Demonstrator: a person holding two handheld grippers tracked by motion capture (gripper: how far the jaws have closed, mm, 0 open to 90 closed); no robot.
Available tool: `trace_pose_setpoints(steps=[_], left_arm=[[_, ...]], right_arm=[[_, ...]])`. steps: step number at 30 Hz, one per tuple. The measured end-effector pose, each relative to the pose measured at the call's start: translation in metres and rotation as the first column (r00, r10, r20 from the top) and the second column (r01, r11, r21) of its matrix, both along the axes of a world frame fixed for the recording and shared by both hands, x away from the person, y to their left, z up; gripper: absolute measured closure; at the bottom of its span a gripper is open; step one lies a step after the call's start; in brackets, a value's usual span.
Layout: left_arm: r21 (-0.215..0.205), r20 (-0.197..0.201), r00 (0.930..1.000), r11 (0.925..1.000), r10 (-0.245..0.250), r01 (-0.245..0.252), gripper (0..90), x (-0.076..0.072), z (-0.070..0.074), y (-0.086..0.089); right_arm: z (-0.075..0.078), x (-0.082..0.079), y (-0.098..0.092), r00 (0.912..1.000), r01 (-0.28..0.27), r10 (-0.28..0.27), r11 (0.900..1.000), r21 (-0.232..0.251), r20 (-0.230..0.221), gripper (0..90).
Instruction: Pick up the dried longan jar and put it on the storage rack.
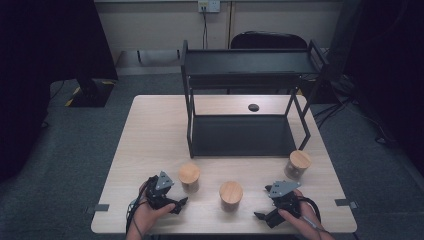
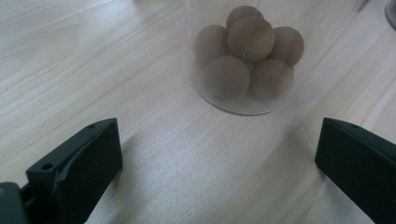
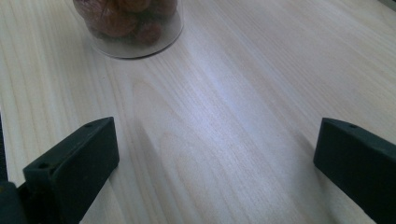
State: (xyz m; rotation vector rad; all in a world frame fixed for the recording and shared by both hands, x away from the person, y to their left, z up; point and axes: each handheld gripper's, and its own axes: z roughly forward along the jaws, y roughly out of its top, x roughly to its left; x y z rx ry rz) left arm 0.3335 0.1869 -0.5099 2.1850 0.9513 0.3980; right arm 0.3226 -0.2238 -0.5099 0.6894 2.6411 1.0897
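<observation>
My left gripper (image 1: 181,204), jaws spread and empty, has the jar of wooden balls (image 2: 245,58) at twelve o'clock (nearer than my right gripper (image 1: 264,216), likewise spread).

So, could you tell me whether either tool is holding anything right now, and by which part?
Nothing is held. The left tool and right tool both stand open over bare table, short of the jars.
</observation>
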Motion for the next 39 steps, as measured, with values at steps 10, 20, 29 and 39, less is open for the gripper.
trace_pose_setpoints(steps=[10, 20, 29, 39], left_arm=[[-0.046, 0.007, 0.9997, 0.9986, 0.024, -0.023, 3.6, 0.001, 0.002, 0.003], [-0.113, 0.025, 0.9995, 0.9935, 0.021, -0.019, 2.9, 0.004, 0.009, 0.003], [-0.147, 0.057, 0.9980, 0.9885, -0.027, 0.035, 4.4, 0.008, 0.012, -0.006], [-0.156, 0.055, 0.9980, 0.9868, -0.033, 0.041, 6.7, 0.014, 0.009, -0.016]], right_arm=[[0.000, 0.000, 0.000, 1.0000, 0.000, 0.000, 1.000, 0.001, 0.000, 0.0], [0.000, 0.000, 0.000, 1.0000, 0.000, 0.000, 1.000, 0.001, 0.000, 0.0], [0.000, 0.000, 0.000, 1.0000, 0.000, 0.000, 1.000, 0.001, 0.000, 0.0], [0.000, 0.000, 0.000, 1.0000, 0.000, 0.000, 1.000, 0.001, 0.000, 0.0]])
